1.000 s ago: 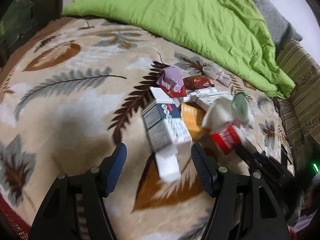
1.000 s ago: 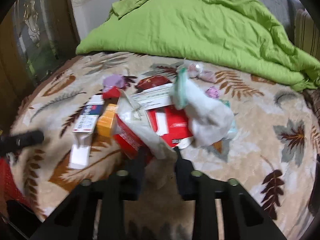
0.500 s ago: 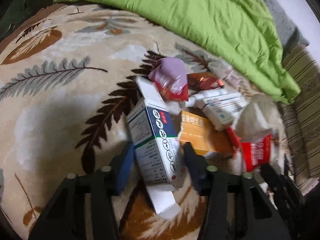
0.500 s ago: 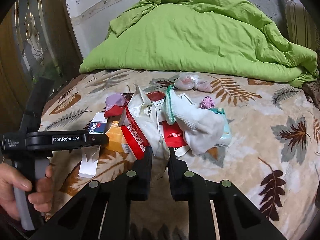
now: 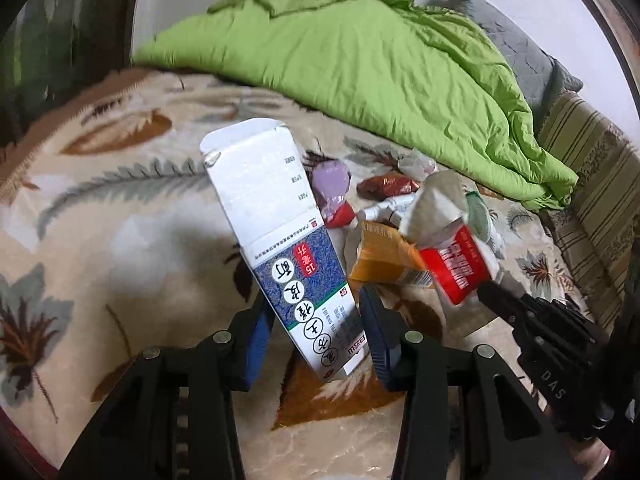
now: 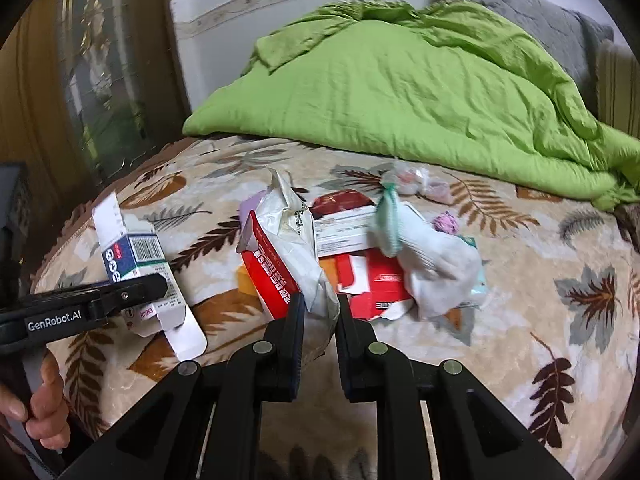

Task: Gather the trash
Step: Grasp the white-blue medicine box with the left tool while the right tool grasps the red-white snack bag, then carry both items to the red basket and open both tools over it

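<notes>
Trash lies heaped on the leaf-patterned bed blanket (image 5: 100, 240), below a rumpled green duvet (image 5: 380, 72). Through my left wrist camera, the left tongs (image 5: 316, 332) are closing on the blue-and-white medicine box (image 5: 280, 236), pads against its lower sides; the box stands tilted, flap end up, lifted clear of the blanket. Beside it I see an orange box (image 5: 380, 260), a purple wrapper (image 5: 332, 184) and a dark red wrapper (image 5: 388, 186). At right, the right tongs (image 5: 486, 292) grip a red-and-white bag (image 5: 452, 240).

Through my right wrist camera, the right tongs (image 6: 320, 308) stand nearly closed, pinching the crumpled red-and-white bag (image 6: 288, 240) above the heap. A white sock (image 6: 432, 260) lies over a flattened red carton (image 6: 380, 276). At left, a hand (image 6: 44, 404) holds the left tongs (image 6: 156, 286) around the medicine box (image 6: 136, 256).
</notes>
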Tool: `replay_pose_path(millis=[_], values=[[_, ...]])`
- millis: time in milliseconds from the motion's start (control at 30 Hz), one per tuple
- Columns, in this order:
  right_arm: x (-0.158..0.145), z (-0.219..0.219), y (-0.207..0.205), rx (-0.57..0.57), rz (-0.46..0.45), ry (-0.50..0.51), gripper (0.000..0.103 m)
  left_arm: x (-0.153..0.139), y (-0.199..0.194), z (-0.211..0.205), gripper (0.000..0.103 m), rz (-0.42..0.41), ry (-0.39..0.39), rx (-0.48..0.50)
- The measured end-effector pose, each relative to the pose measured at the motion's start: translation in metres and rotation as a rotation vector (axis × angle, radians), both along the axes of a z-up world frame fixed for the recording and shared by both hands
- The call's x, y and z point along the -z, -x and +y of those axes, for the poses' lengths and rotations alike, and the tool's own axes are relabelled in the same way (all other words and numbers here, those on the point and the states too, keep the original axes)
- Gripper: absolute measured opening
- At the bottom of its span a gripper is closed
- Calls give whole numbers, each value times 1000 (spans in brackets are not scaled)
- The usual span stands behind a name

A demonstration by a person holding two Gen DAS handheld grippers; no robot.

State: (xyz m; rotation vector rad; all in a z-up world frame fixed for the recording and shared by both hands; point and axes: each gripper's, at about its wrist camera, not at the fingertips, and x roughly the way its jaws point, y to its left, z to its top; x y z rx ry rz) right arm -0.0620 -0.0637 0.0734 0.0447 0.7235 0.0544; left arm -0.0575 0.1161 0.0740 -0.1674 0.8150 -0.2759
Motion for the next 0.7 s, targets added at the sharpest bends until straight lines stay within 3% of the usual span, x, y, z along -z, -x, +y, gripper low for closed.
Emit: replay_pose_path(millis=[467, 700], values=[[0, 5, 5, -21, -19, 9, 15, -43, 39, 9, 41, -30, 39, 33], [-6, 14, 22, -44, -27, -25, 15, -80, 73, 37, 41, -104, 16, 10]])
